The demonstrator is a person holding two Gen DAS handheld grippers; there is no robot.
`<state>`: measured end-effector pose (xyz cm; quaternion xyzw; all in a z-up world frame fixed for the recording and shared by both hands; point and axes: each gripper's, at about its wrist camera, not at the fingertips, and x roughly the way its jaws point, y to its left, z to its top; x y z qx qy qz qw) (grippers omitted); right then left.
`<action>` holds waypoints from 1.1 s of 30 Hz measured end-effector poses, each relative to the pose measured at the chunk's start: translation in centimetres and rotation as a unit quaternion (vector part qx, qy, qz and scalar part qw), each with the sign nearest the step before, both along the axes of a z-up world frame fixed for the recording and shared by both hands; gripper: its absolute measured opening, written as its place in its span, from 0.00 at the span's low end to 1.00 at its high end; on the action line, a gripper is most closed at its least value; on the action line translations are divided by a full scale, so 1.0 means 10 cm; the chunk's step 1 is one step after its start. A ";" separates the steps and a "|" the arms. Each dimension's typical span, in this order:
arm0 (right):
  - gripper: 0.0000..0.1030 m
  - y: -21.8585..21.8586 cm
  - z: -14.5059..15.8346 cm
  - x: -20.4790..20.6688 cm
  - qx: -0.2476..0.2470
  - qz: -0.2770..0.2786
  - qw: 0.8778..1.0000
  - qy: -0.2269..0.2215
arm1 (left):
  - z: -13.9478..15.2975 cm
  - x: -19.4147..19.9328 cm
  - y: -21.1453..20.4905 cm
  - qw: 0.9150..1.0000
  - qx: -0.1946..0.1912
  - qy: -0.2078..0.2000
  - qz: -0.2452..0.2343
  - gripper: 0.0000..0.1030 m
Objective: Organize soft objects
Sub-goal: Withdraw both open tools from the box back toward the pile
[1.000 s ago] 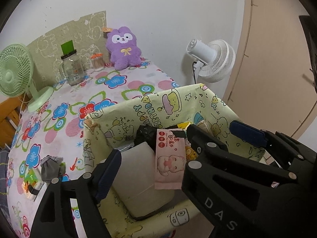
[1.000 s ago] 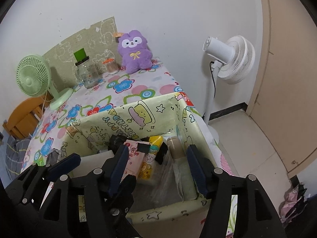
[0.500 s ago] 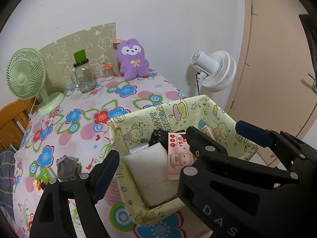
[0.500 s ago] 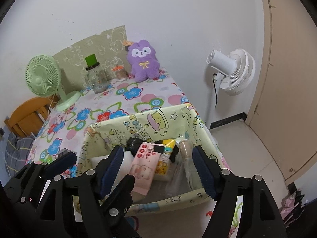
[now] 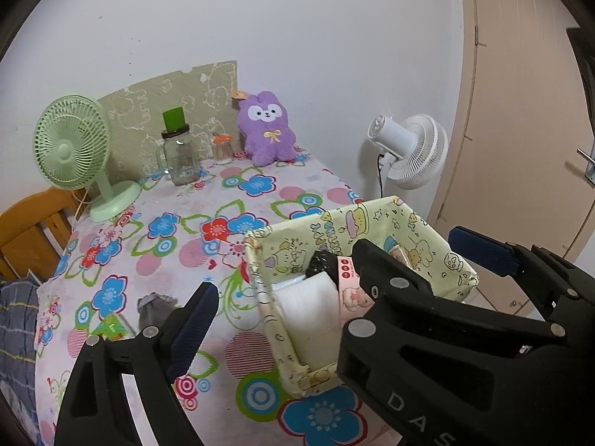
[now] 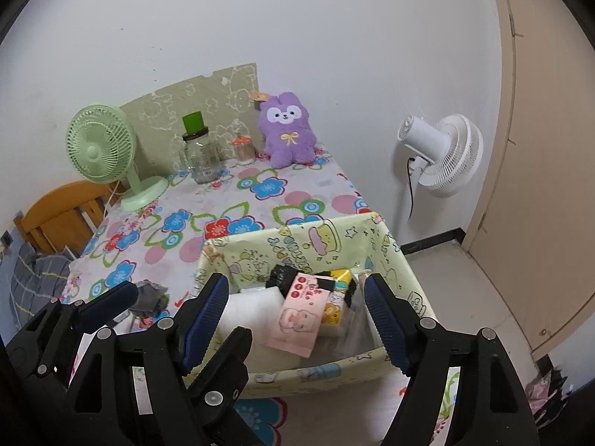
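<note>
Floral tablecloth (image 5: 256, 186) covers the table by a white wall. Nearest, both tools hang above the near edge: left gripper (image 5: 334, 278) and right gripper (image 6: 297, 316), jaws opening, nothing held. Under them the box (image 6: 297, 245) holds a white pad (image 6: 249, 304), pink pack (image 6: 301, 312), yellow pack (image 6: 334, 297). Left of it, grey cloth (image 5: 152, 308) lies loose on the table. Far back, purple plush (image 6: 288, 130) against the wall. Judged: between picks; next, likely reach for the cloth, pinch the bunched part and drop it in the box.
</note>
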<state>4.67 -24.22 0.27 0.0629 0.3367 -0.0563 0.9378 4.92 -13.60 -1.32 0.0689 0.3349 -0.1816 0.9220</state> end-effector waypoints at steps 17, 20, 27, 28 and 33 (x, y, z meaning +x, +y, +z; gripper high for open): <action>0.86 0.44 0.29 -0.13 -0.019 0.024 0.999 -0.036 | 0.23 -0.15 0.42 0.999 -0.023 -0.040 0.012 0.90; 0.89 0.52 0.31 -0.14 -0.017 0.033 0.999 -0.040 | 0.25 -0.17 0.49 0.999 -0.023 -0.042 0.016 0.91; 0.99 0.71 0.36 -0.18 -0.020 0.039 0.997 -0.062 | 0.28 -0.19 0.67 0.998 -0.022 -0.054 0.028 0.94; 1.00 0.74 0.37 -0.18 -0.022 0.043 0.997 -0.064 | 0.28 -0.19 0.69 0.998 -0.022 -0.055 0.030 0.94; 1.00 0.85 0.38 -0.15 -0.030 0.054 0.996 -0.068 | 0.28 -0.18 0.81 0.997 -0.024 -0.061 0.039 0.96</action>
